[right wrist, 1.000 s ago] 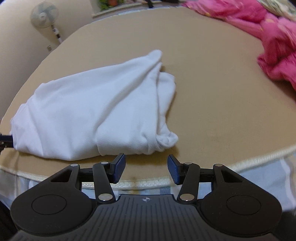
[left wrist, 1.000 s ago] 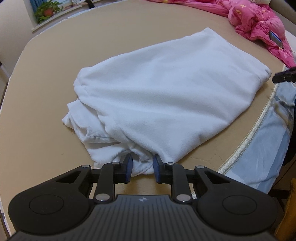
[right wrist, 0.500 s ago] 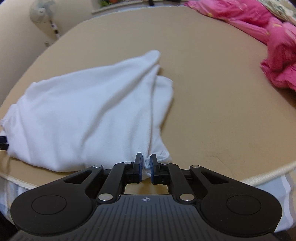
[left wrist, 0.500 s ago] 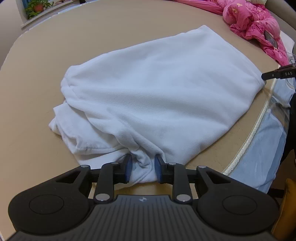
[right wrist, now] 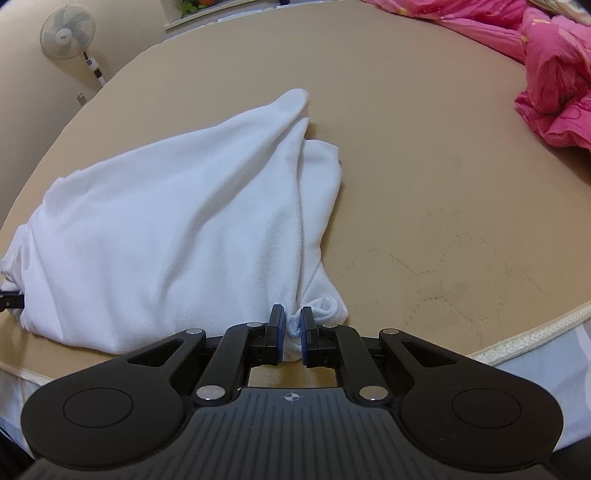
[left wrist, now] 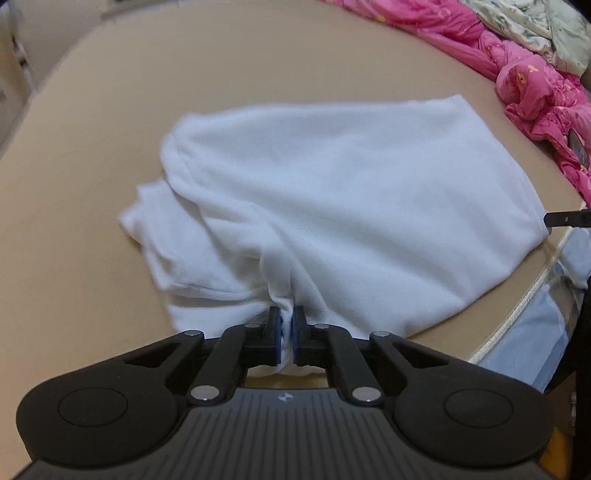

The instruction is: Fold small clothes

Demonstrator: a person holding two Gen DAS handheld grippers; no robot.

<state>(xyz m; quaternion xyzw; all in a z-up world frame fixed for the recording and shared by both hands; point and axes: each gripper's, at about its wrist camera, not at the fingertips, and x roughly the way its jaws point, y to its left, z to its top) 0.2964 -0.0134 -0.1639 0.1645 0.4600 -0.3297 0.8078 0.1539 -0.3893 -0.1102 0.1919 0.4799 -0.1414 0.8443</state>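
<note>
A white garment point(left wrist: 332, 192) lies bunched on the tan mattress point(left wrist: 92, 110), near its front edge. My left gripper point(left wrist: 286, 325) is shut on the garment's near edge, with white cloth pinched between the blue pads. In the right wrist view the same garment point(right wrist: 166, 229) spreads to the left, and my right gripper point(right wrist: 291, 325) is shut on its near right corner. The tip of the right gripper shows at the garment's far right corner in the left wrist view point(left wrist: 565, 218).
A pink quilt point(left wrist: 535, 81) is heaped along the mattress's far right side; it also shows in the right wrist view point(right wrist: 554, 74). The piped mattress edge point(right wrist: 535, 328) runs close to both grippers. A standing fan point(right wrist: 68, 31) is by the wall at left.
Both grippers moved in onto the garment's near edge and closed on it: the right about half a second ago, the left since then. The left view has swung right.
</note>
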